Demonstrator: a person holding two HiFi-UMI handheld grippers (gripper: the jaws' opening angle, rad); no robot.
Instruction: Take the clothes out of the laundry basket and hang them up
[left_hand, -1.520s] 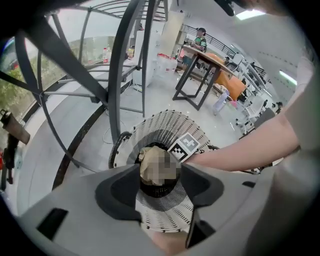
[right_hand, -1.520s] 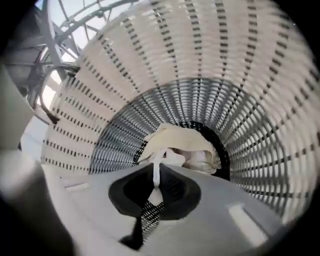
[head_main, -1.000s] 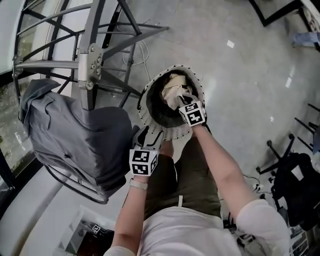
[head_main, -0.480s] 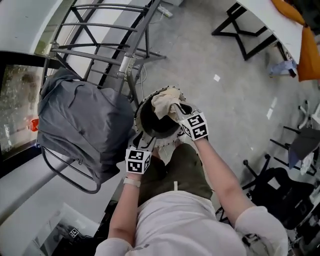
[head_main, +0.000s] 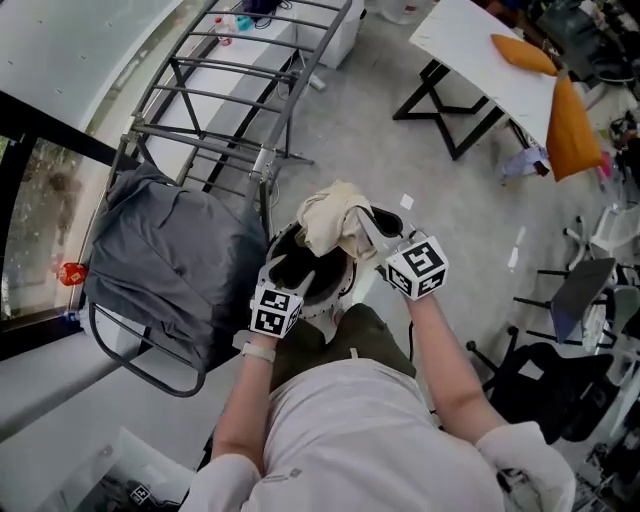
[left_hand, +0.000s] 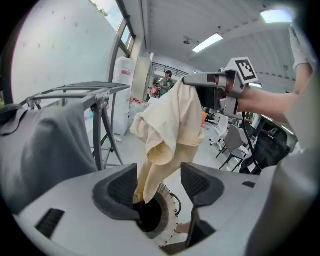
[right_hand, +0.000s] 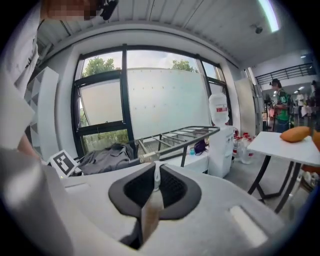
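cloth (head_main: 330, 225): soft, light, limp | my right fingers (right_hand: 172, 192) pinch a fold | my left fingers (left_hand: 200, 182) spread, empty, over basket (head_main: 335, 300) rim | I'd take the hem next

Bare grey concrete floor (head_main: 370, 130) lies wide open beyond the round black-and-white laundry basket (head_main: 343, 292). On the left the grey metal drying rack (head_main: 240, 110) crowds in, its near rails buried under a draped dark grey garment (head_main: 170, 260), far rails bare. Cream cloth (head_main: 335, 225), pinched in the right gripper (right_hand: 156, 176), hangs over the basket mouth. The white table on black trestle legs (head_main: 470, 45) stands far right.
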